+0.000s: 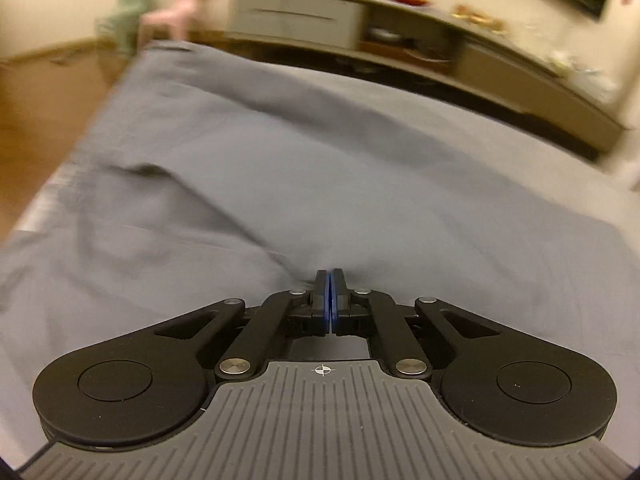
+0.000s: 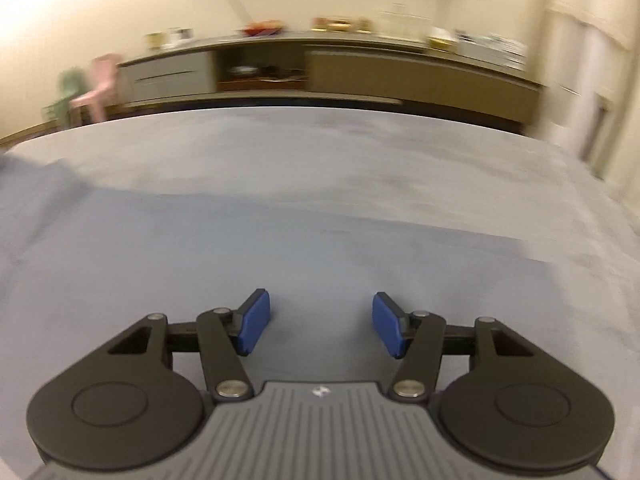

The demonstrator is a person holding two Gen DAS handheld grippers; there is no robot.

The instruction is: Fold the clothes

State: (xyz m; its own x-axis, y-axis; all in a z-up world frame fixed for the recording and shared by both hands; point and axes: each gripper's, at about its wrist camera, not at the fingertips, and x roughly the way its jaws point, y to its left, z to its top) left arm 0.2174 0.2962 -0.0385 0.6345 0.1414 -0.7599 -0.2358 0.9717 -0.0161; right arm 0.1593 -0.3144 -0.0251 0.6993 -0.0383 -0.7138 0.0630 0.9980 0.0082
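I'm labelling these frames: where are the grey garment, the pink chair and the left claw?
grey garment [image 1: 248, 152]: left wrist view, mid cloth.
pink chair [image 1: 180, 4]: left wrist view, its backrest.
left claw [image 1: 330, 280]: left wrist view, between shut fingertips.

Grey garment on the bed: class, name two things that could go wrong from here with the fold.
1. The left gripper is shut right at a fabric ridge of the grey garment; its hold may be thin and could slip.
2. The right gripper is open with nothing between its pads, so that side may lag and crease.
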